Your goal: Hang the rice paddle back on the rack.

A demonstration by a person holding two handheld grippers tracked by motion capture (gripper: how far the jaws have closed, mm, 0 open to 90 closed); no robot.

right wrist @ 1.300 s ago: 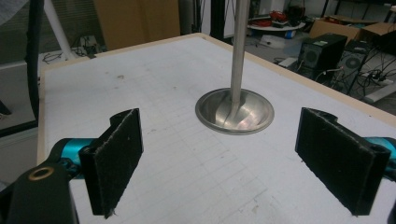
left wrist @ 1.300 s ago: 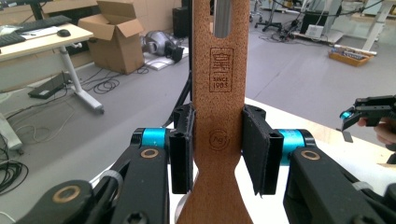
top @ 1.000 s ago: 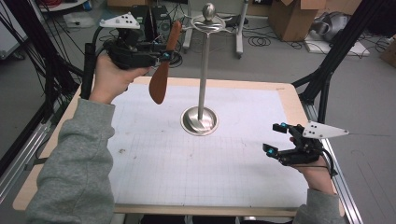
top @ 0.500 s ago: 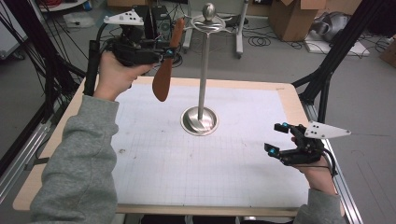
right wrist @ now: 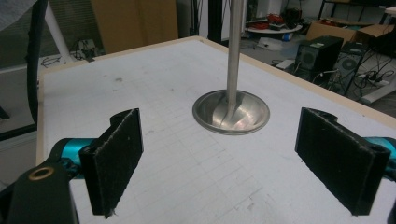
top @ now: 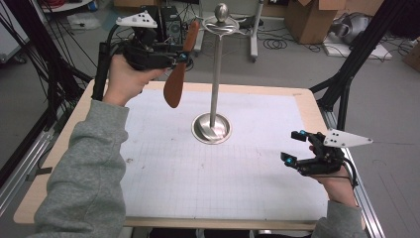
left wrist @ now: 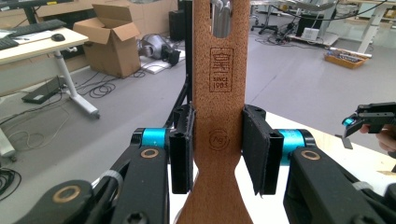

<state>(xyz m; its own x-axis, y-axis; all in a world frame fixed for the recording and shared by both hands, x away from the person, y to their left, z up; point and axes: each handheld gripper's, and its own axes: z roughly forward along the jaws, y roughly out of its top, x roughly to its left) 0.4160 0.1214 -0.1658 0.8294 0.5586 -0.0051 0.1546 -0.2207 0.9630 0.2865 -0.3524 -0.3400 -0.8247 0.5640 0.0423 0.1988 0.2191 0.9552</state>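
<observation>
A brown cork paddle (top: 174,84) hangs in the air at the back left of the table, with my left gripper (top: 182,58) shut on its narrow neck. In the left gripper view both pads (left wrist: 181,149) press the stamped cork neck (left wrist: 218,116), and a metal hook (left wrist: 220,18) of the stand overlaps the paddle's top end. The steel stand (top: 214,74) rises from a round base (top: 212,128) at the table's middle, just right of the paddle. My right gripper (top: 292,146) rests open near the right edge, with nothing between its jaws (right wrist: 238,163).
A white gridded mat (top: 198,173) covers the wooden table (top: 302,94). The stand's base (right wrist: 232,112) lies ahead of the right gripper. Black frame legs (top: 346,74), cardboard boxes (left wrist: 112,37) and cables stand on the floor beyond the table.
My left gripper has crept slightly up and toward the stand's top with the paddle in it. The right gripper has stayed where it was.
</observation>
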